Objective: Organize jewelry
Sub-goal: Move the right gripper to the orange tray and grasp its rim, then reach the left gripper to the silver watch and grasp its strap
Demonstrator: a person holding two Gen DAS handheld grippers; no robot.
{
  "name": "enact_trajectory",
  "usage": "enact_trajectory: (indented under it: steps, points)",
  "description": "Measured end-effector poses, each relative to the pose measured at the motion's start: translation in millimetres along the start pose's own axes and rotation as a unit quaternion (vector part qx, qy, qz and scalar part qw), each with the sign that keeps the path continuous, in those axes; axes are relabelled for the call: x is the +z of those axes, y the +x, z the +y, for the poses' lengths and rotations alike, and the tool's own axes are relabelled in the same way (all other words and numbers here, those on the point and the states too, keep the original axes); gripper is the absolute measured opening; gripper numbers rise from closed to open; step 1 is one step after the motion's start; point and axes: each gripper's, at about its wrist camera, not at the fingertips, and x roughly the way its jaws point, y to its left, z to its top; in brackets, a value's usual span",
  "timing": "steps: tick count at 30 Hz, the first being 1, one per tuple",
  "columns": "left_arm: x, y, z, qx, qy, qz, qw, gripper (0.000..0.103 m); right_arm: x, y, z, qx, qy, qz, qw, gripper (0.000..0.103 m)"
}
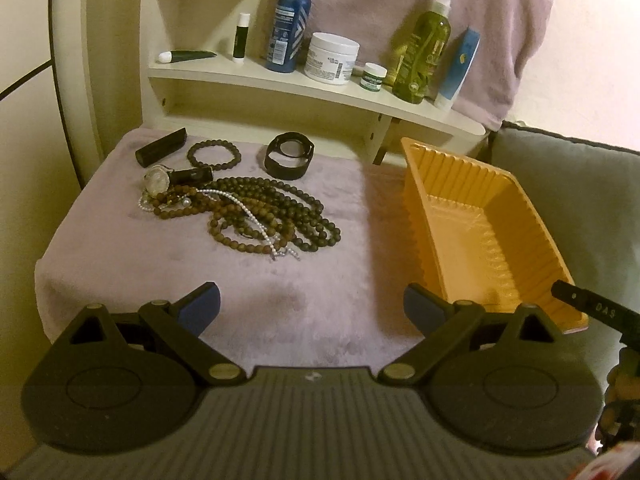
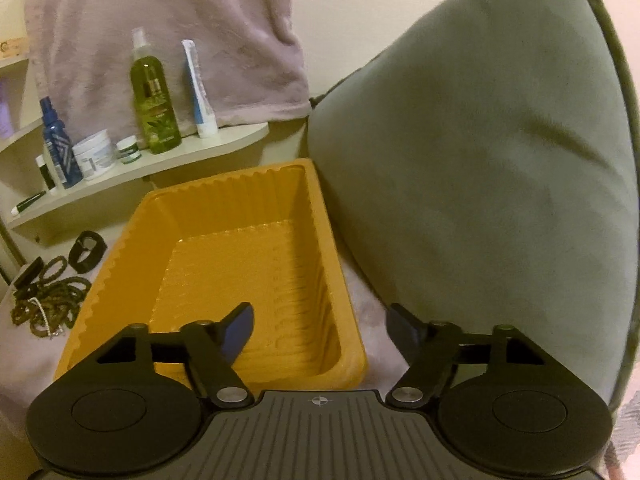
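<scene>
So the jewelry is all sitting in a heap on a mauve fuzzy cloth that covers the table. The big tangle is a pile of brown bead necklaces with a thin white pearl strand running through it. Behind the pile there's a dark bead bracelet, a black wristband standing on its edge, a black cylinder lying on its side, and a clear round thing at the left end of the heap — can't tell what that one is.

To the right of the jewelry is an orange ribbed tray, with nothing in it as far as I can see. A grey-green cushion leans right up against the tray's far side.

The left gripper hovers over bare cloth at the near edge, jaws spread wide, nothing between them. The beads are well ahead of it.

The right gripper sits over the tray's near right corner — its left finger hangs over the inside of the tray, the right one over the cloth beside the cushion. Jaws apart, holding nothing.

Up on the shelf behind everything: a blue spray bottle, a white jar and a green bottle.
</scene>
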Motion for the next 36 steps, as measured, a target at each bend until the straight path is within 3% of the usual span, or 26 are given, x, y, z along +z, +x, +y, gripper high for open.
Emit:
enact_trajectory:
  steps: [12, 18, 25, 29, 36]
  points:
    - [2.7, 15.4, -0.9, 0.0, 0.008, 0.008, 0.9999, 0.097, -2.5, 25.5, -5.0, 0.014, 0.022, 0.027, 0.999, 0.044]
    - [3.2, 17.9, -0.8, 0.0, 0.008, 0.007, 0.9999, 0.097, -0.3, 28.2, -6.6, 0.009, 0.023, 0.031, 0.999, 0.037]
    - [4.5, 16.7, -0.7, -0.004, 0.009, 0.002, 1.0, 0.097, -1.8, 34.0, -5.8, 0.025, 0.032, 0.042, 0.998, 0.036]
    - [4.5, 15.6, 1.3, 0.0, 0.007, 0.001, 1.0, 0.097, -0.4, 32.8, -3.3, 0.013, 0.024, 0.04, 0.999, 0.018]
    - [4.4, 17.7, 4.4, 0.005, 0.014, -0.005, 0.9999, 0.097, 5.2, 28.8, 0.8, -0.005, -0.005, 0.033, 0.999, 0.011]
